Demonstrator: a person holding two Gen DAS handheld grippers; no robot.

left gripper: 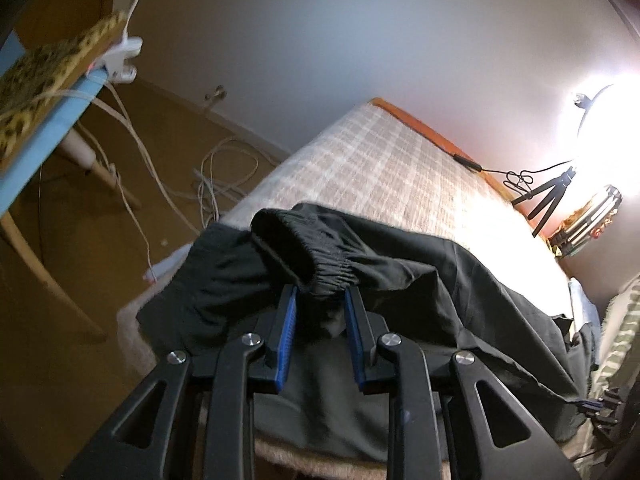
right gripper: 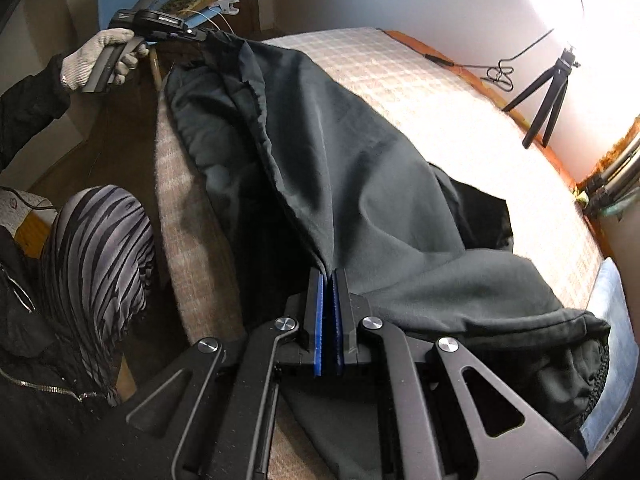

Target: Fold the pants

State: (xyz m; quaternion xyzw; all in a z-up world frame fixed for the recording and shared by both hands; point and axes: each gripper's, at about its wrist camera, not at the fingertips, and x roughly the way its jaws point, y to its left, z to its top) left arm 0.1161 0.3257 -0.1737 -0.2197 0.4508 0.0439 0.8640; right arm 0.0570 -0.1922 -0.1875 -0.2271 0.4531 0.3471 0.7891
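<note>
Black woven fabric is filling the near ground of both wrist views: the pants [right gripper: 360, 168] are lying lengthwise along the near edge of the bed [left gripper: 392, 168], partly drooping over its side. Nearest the right camera, the right tool [right gripper: 329, 280] is pinching a fold of the cloth, its blue pads almost pressed together on it. In the left wrist view, the left tool [left gripper: 320, 292] is standing narrowly parted with the gathered elastic cuff [left gripper: 332, 274] sitting between its tips; whether it is actually gripping cannot be told. Thin and limp, this cloth is likely to be sagging and sliding wherever unsupported, so taking hold at the thicker elastic cuff and waistband hem [right gripper: 596, 368] looks the firmest choice. Farther back, the checked bedspread [right gripper: 440, 92] is stretching away, a small tripod [right gripper: 548, 92] is standing near the far edge, and a bright lamp [left gripper: 612, 120] is glaring beyond it.
</note>
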